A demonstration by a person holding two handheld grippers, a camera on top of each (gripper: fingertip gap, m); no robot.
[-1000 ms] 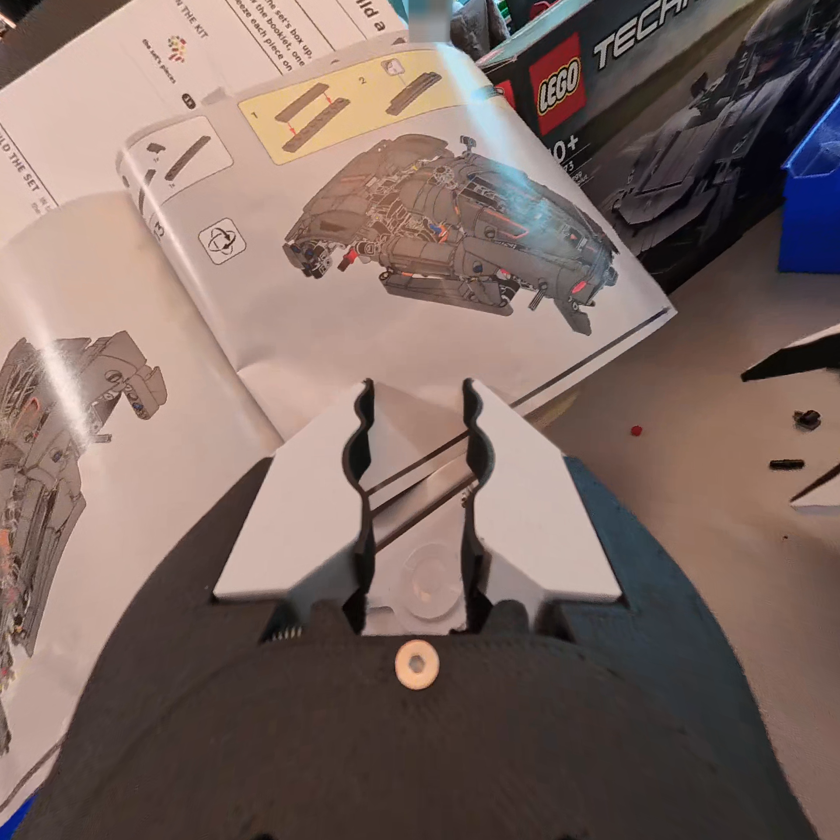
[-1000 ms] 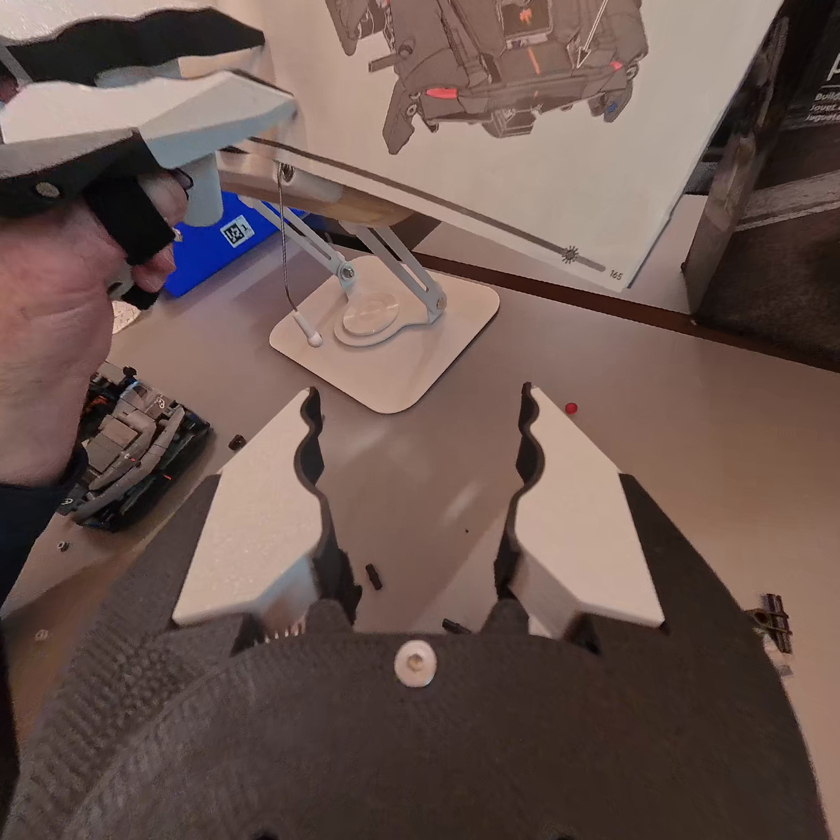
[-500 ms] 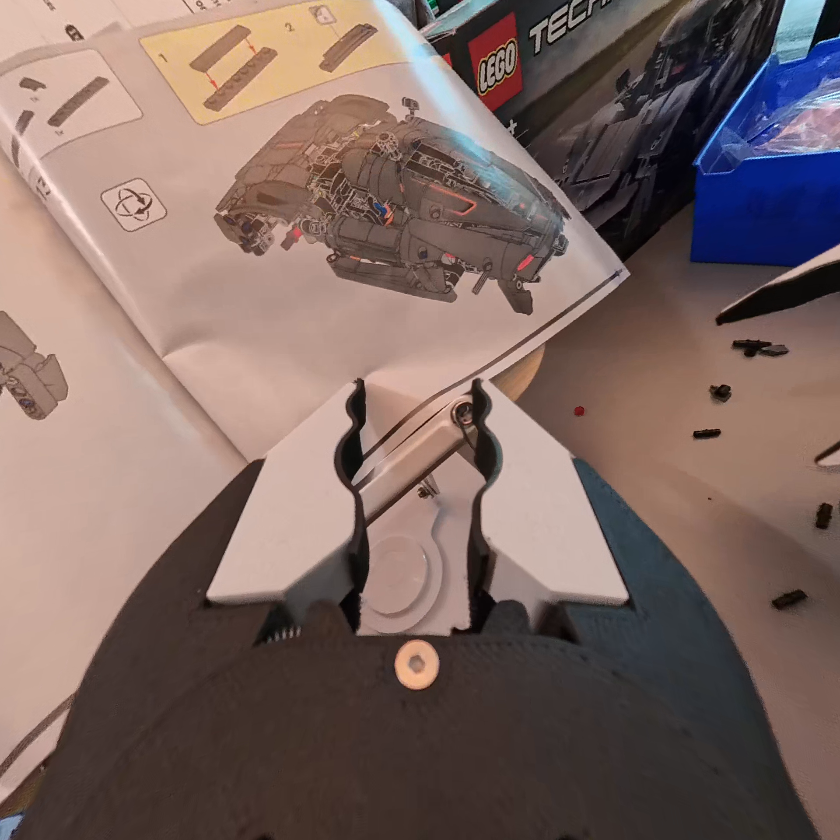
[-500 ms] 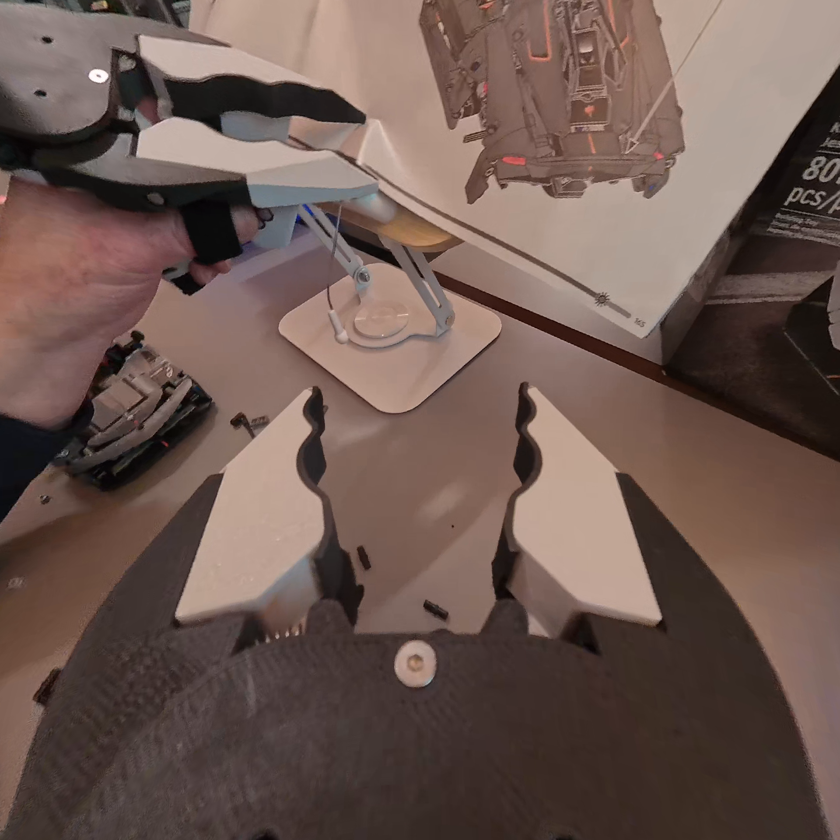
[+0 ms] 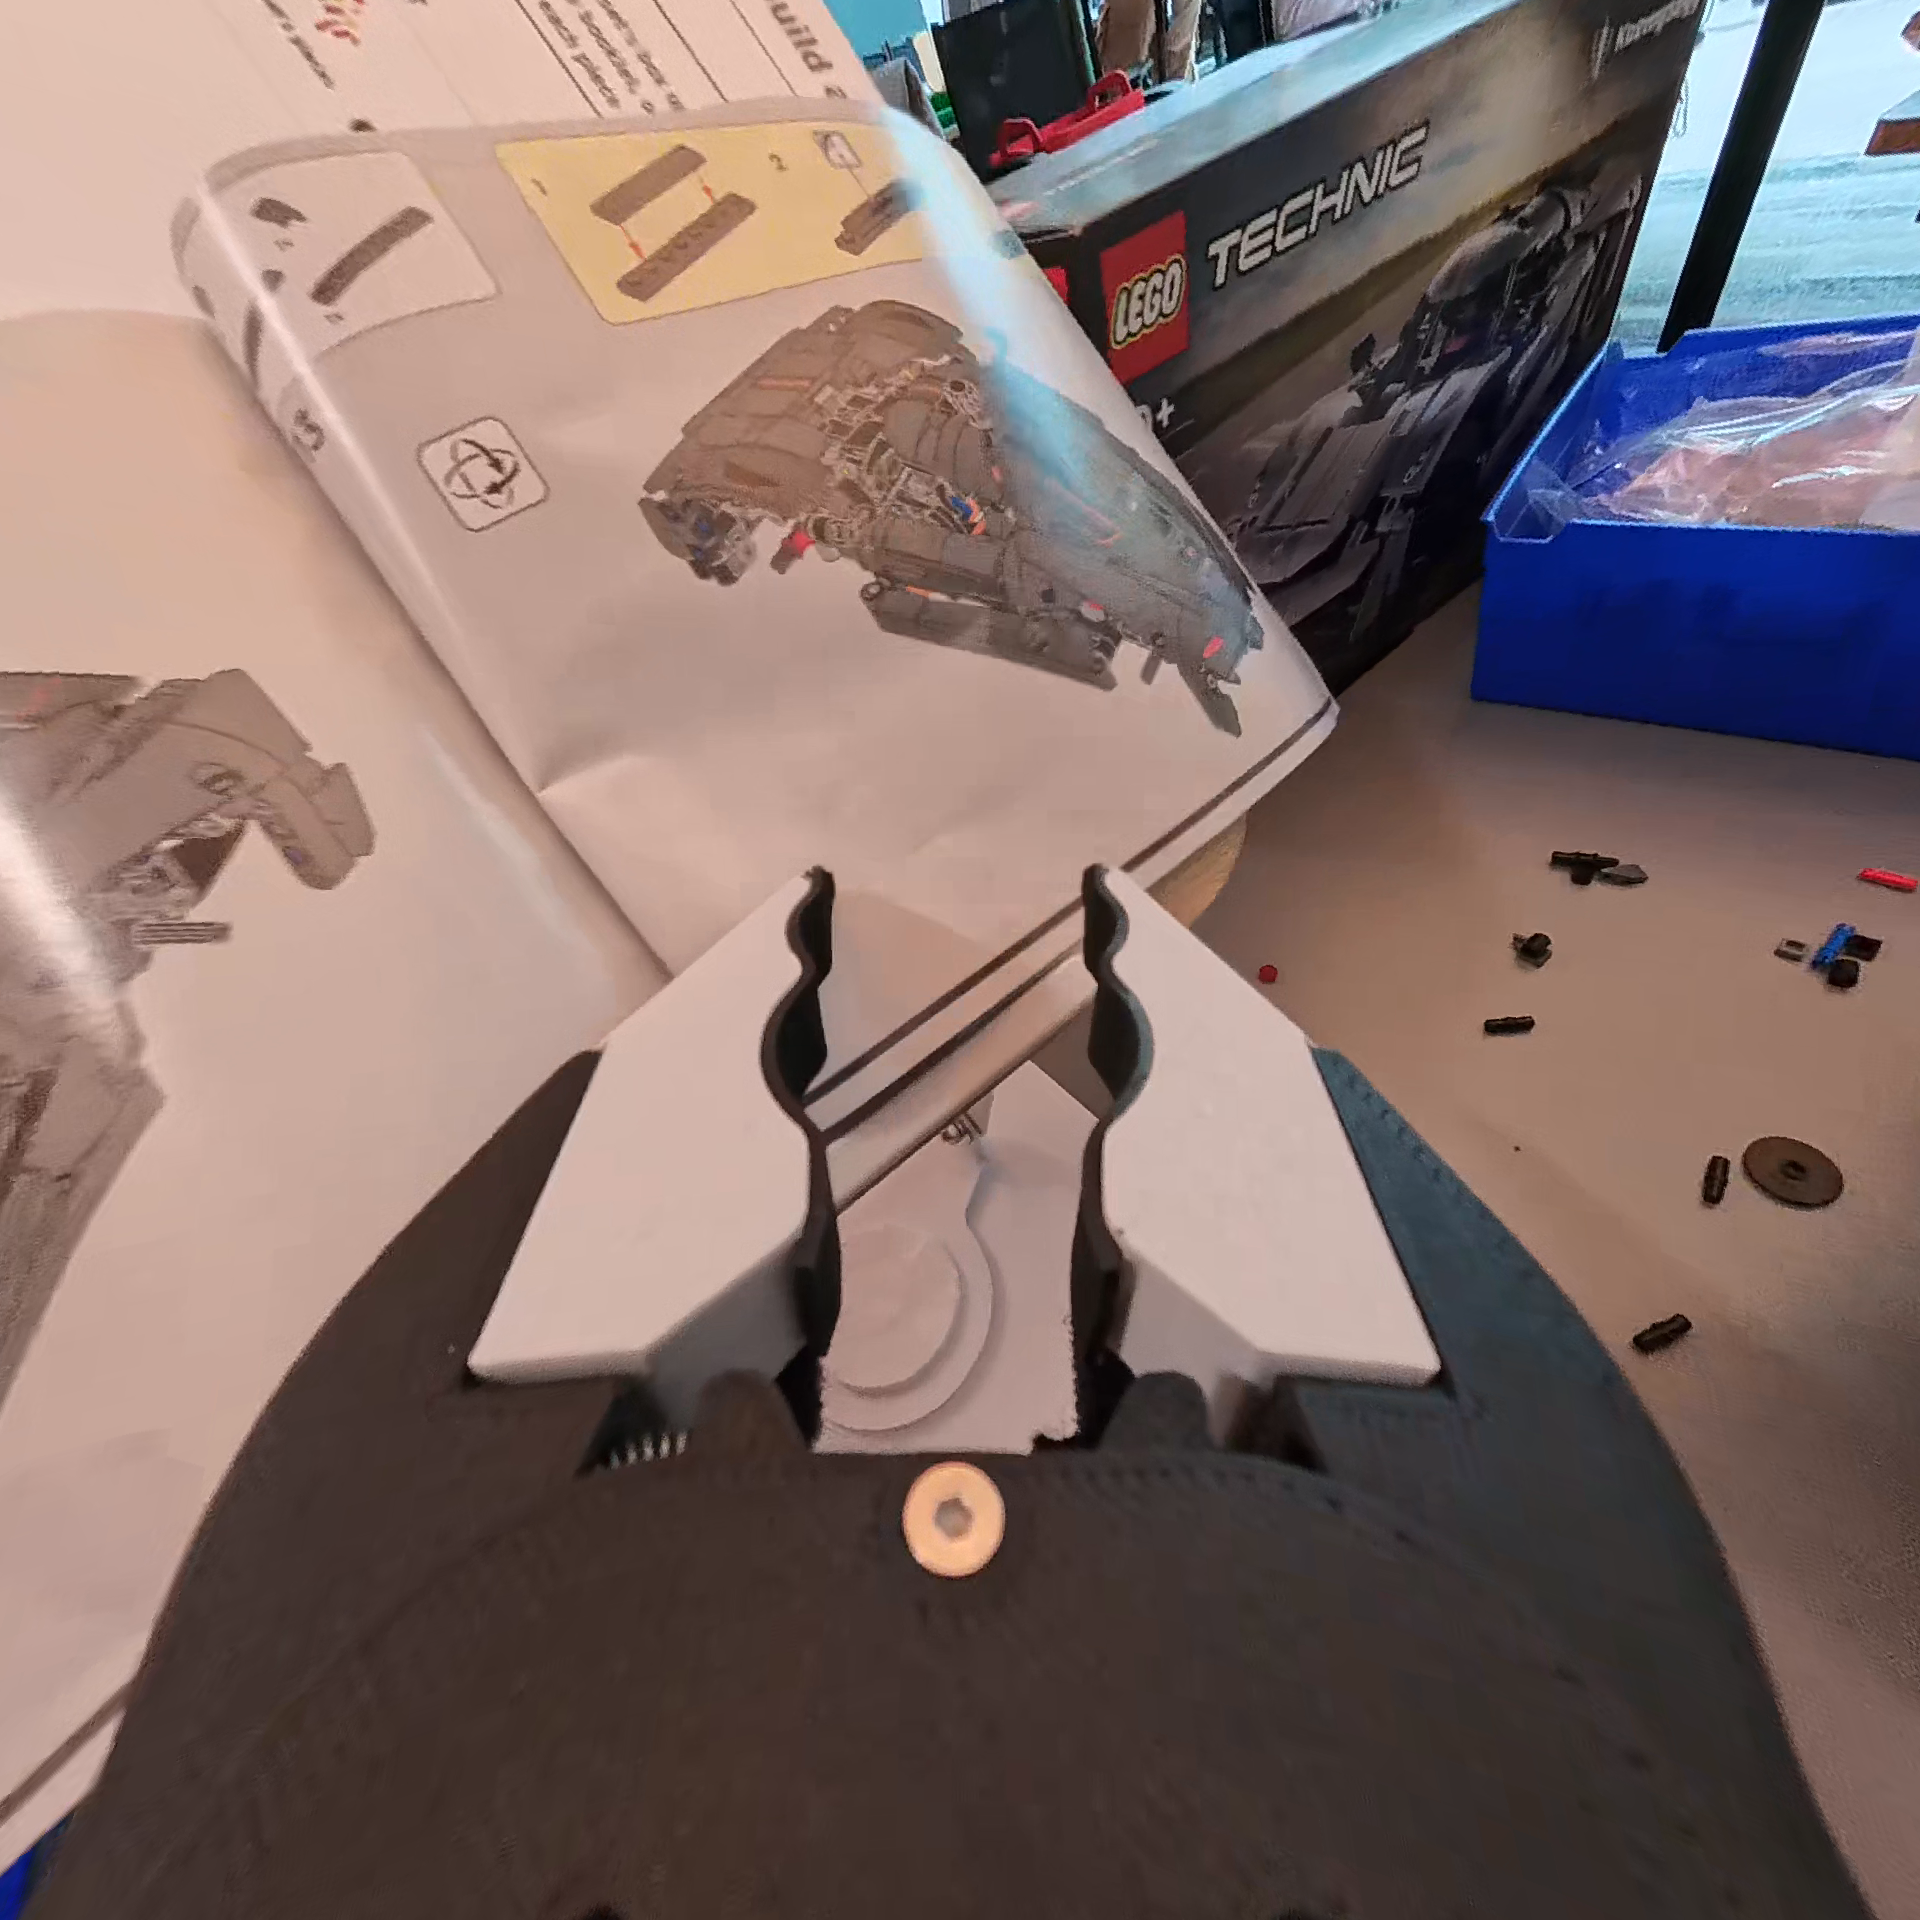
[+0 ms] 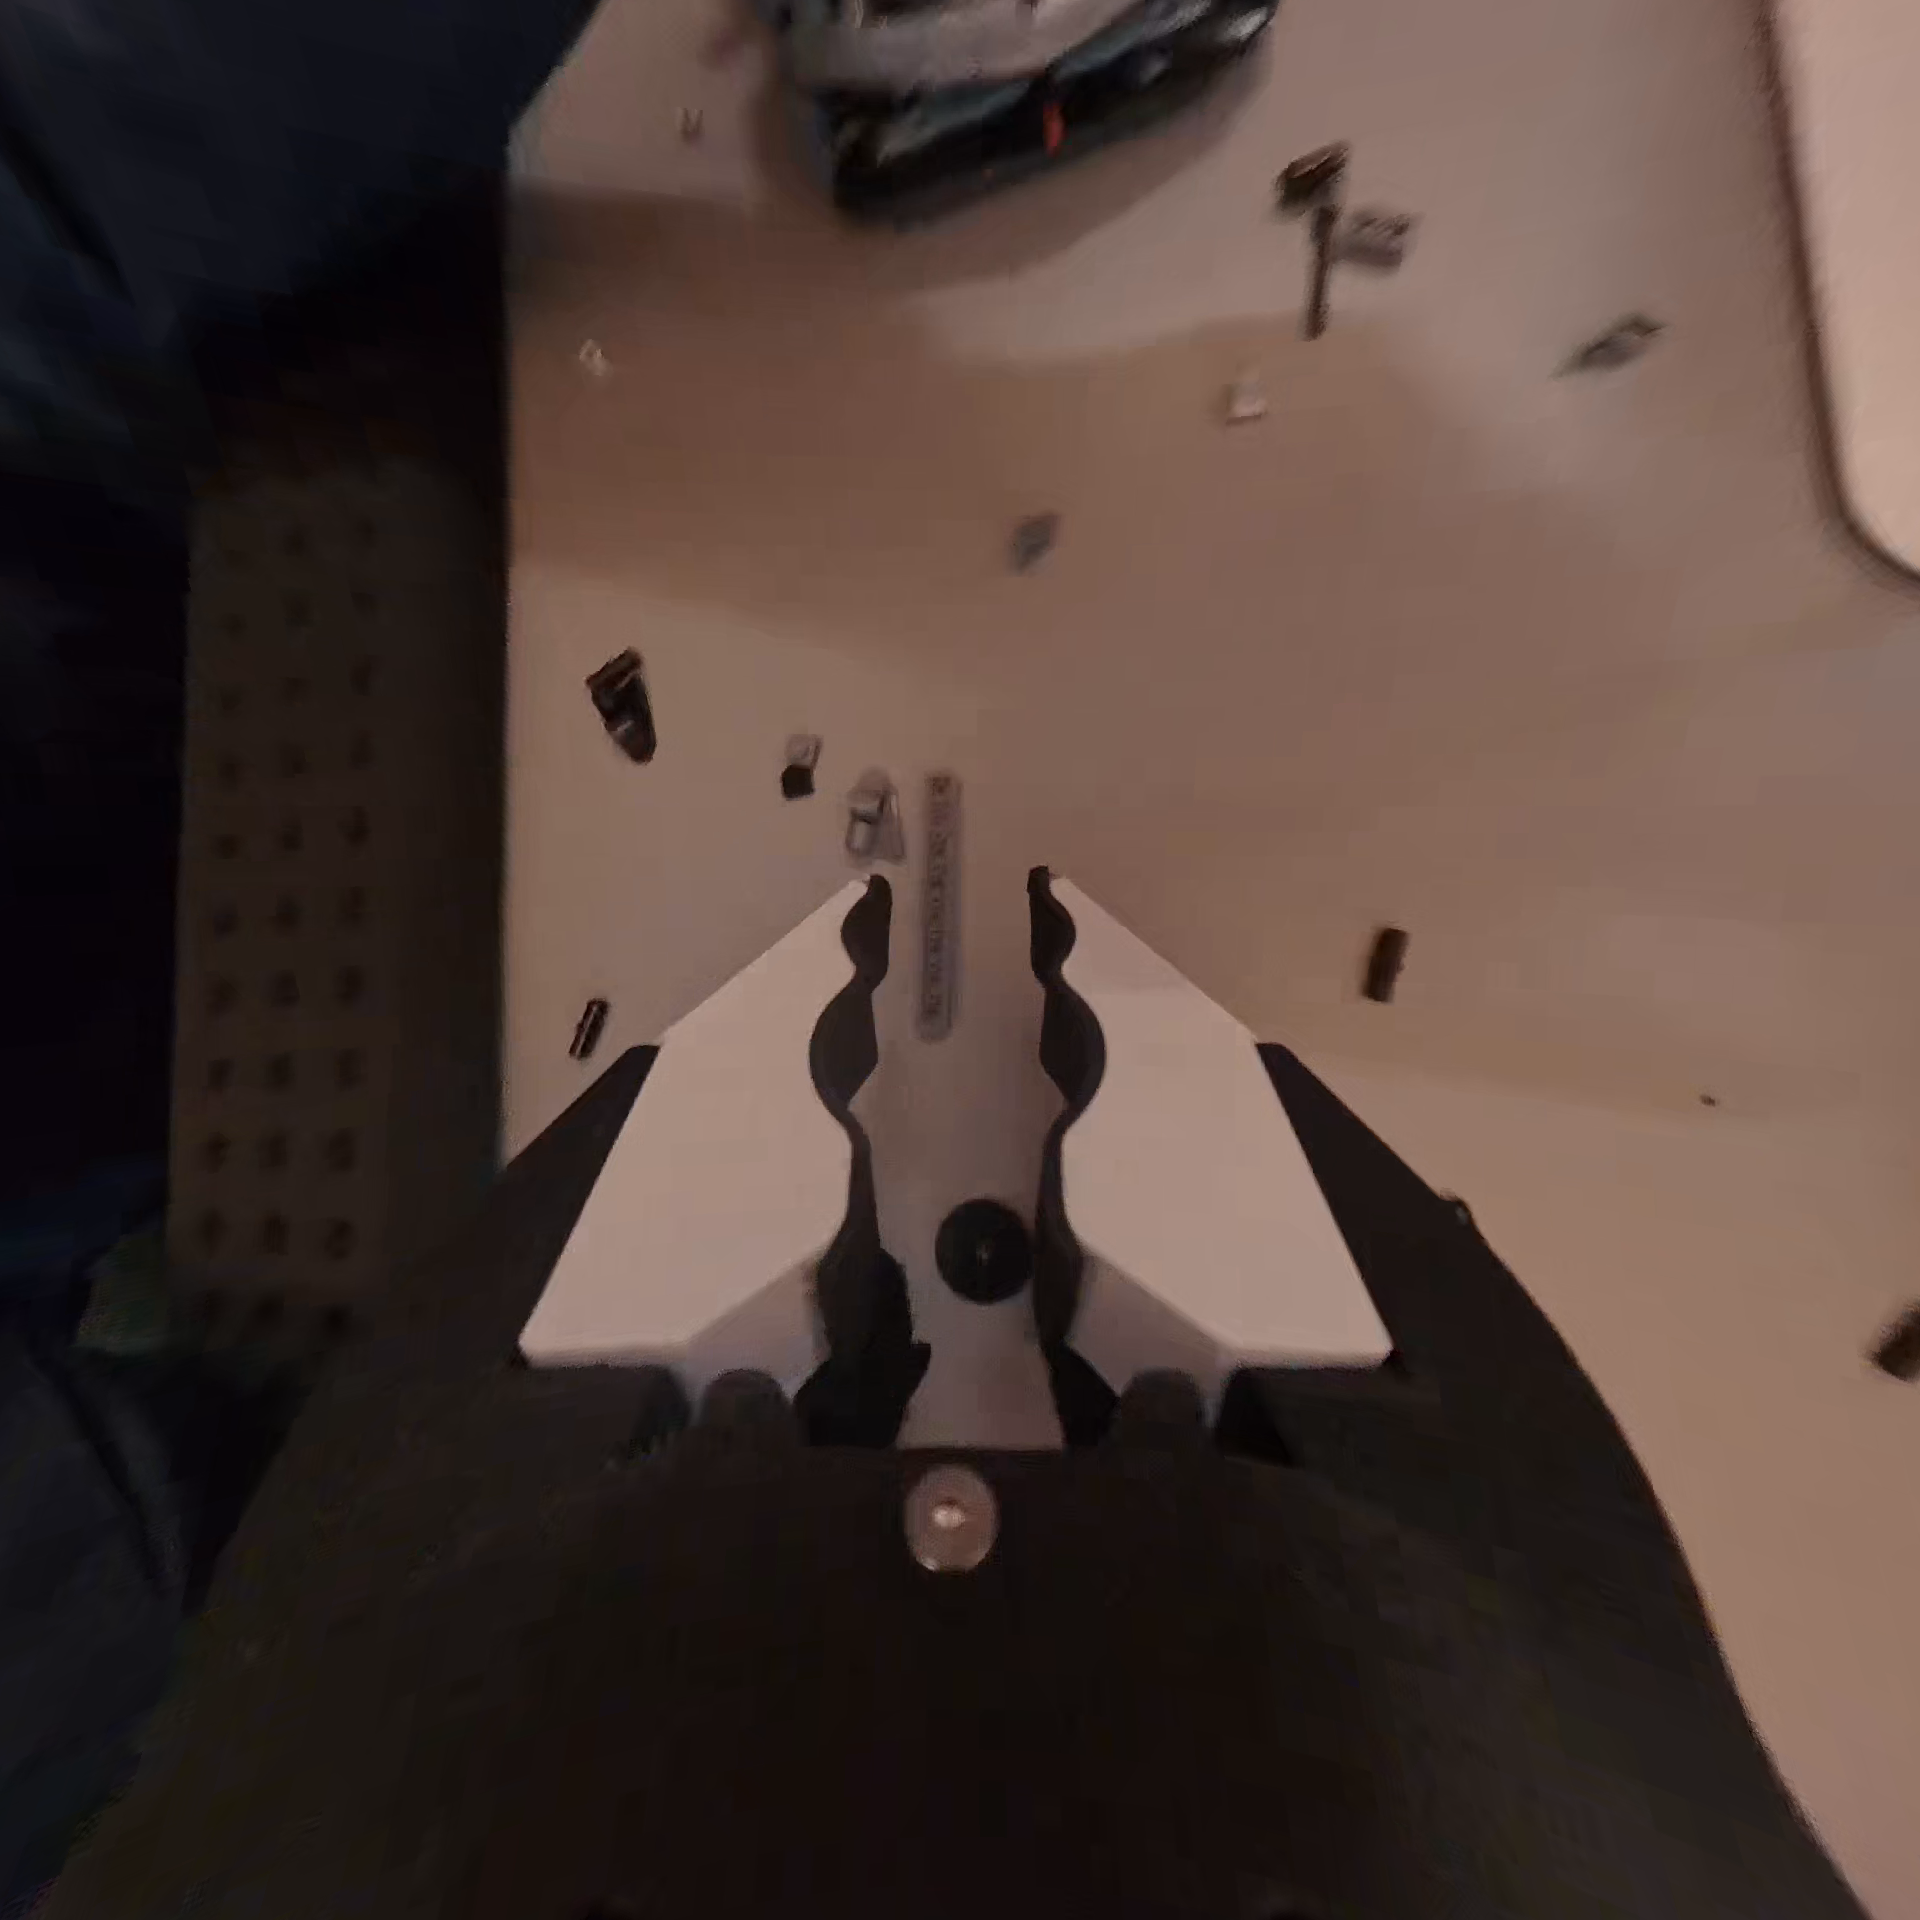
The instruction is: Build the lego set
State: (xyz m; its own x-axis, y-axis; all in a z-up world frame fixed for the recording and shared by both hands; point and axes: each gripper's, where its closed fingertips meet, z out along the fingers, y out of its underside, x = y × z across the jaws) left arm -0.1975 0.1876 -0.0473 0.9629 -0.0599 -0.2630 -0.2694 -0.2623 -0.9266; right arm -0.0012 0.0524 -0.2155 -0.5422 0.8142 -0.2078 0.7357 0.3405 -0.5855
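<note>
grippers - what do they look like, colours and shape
Both match: the left gripper and right gripper each have two pale grey wedge fingers with wavy black inner pads, set in a textured black rounded body with one silver screw at centre.

Each gripper, left (image 5: pixel 956 883) and right (image 6: pixel 961 883), has pale wedge fingers (image 5: pixel 675 1195) lined with wavy black pads, and behind them a black textured body with one silver screw (image 5: pixel 953 1519).
</note>
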